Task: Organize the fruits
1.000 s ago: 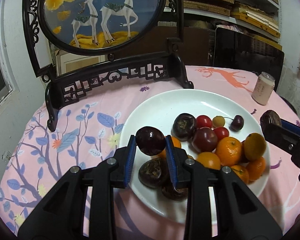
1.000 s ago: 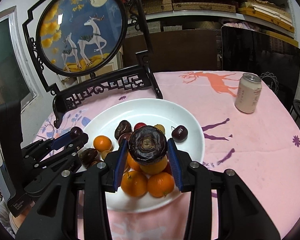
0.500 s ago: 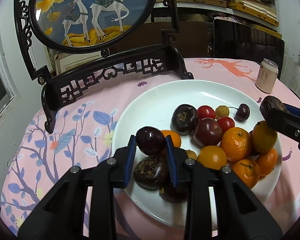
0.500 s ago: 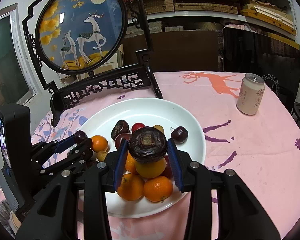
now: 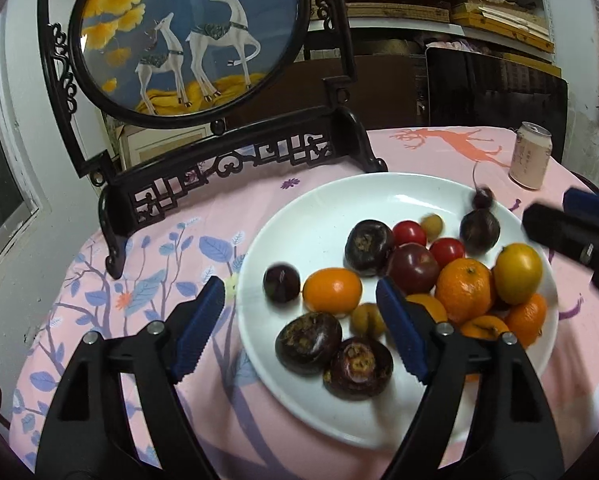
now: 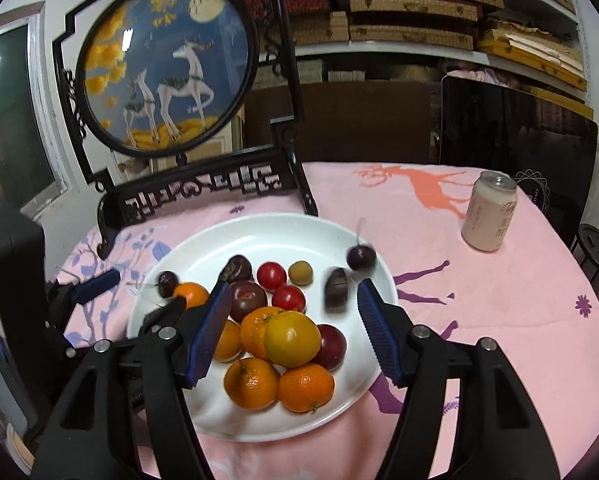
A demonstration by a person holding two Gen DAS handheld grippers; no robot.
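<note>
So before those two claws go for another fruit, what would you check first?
1. Left claw empty: ok. Its jaws are opening, with nothing gripped between them.
2. Right claw empty: ok. Its jaws are opening, and the pads press on no fruit.
3. Dark round fruit at rest on the plate: cannot tell, it is blurred.
4. Dark wrinkled fruit at rest: not ok. It is heavily smeared, apparently in motion over the plate.
5. Can upright and apart from the plate: ok.
</note>
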